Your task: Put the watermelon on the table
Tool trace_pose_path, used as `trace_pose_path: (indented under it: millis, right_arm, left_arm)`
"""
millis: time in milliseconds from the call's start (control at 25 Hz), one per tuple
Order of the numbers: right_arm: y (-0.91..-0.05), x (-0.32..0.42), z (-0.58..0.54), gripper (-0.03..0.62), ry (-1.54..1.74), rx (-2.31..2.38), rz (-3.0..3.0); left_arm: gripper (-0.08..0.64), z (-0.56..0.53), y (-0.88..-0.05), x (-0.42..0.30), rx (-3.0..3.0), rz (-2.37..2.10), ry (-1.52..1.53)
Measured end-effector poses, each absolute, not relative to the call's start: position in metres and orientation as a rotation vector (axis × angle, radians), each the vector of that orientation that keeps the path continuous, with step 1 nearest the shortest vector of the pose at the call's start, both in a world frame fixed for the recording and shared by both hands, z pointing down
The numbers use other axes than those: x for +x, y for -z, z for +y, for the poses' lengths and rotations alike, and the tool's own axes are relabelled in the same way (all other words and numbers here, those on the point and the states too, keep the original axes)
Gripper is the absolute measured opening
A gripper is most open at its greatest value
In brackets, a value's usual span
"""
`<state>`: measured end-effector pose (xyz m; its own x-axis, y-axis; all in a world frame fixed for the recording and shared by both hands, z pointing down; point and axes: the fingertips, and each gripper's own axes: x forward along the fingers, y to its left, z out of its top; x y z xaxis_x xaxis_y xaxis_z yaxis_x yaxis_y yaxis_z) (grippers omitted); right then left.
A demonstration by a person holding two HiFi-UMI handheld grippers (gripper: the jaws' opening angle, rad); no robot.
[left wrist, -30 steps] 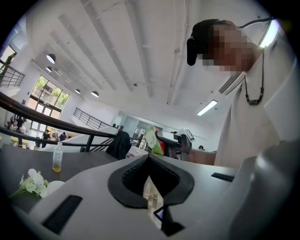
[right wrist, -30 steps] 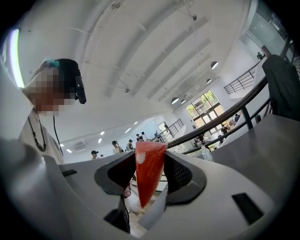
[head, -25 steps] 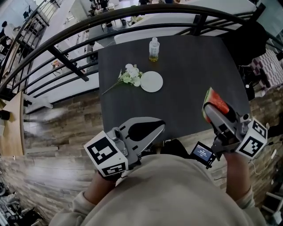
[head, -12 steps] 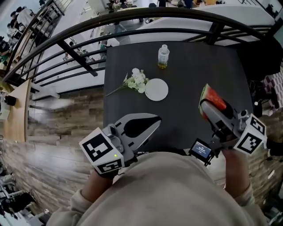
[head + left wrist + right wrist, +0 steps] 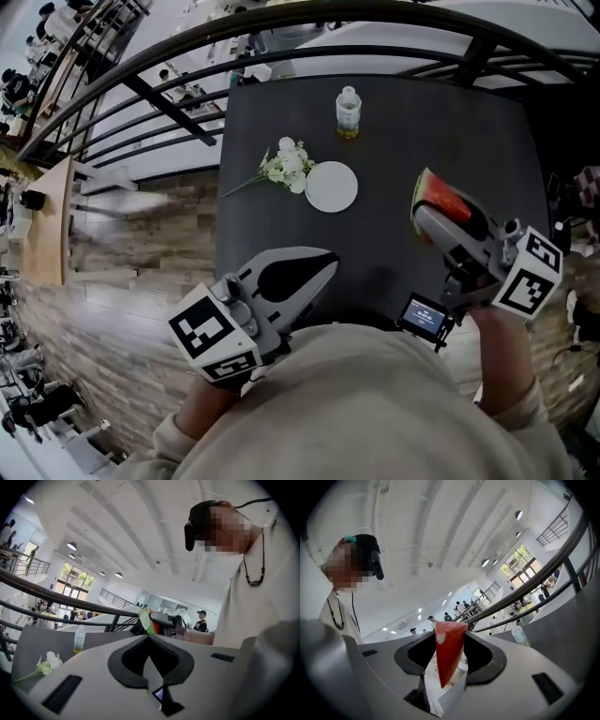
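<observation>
Left gripper [image 5: 328,261] is closed on nothing, jaws together. Right gripper [image 5: 424,221] clamps the watermelon [image 5: 439,199] — the slice lies along its jaws, rind beyond the tips — with bare worktop [image 5: 394,141] just below it; I judge that only lowering remains.

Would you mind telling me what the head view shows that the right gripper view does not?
Only the head view: the flowers, the white plate and the left gripper, jaws together. Only the right gripper view: ceiling lights and the camera on the person's head. Both: the watermelon slice clamped in the right gripper, the bottle and the dark table.
</observation>
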<state>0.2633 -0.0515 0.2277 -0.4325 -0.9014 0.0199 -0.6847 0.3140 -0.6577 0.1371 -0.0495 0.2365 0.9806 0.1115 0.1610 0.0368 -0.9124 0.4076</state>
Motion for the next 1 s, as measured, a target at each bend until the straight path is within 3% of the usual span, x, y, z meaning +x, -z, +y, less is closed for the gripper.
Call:
trace_pose_path:
  millis: [1000]
  right_arm:
    - [-0.199,0.273,-0.032,0.198,0.716,-1.606,2.12]
  left_arm:
    - [0.003,-0.079,-0.212,0.141,2.753,0.25,-0.174]
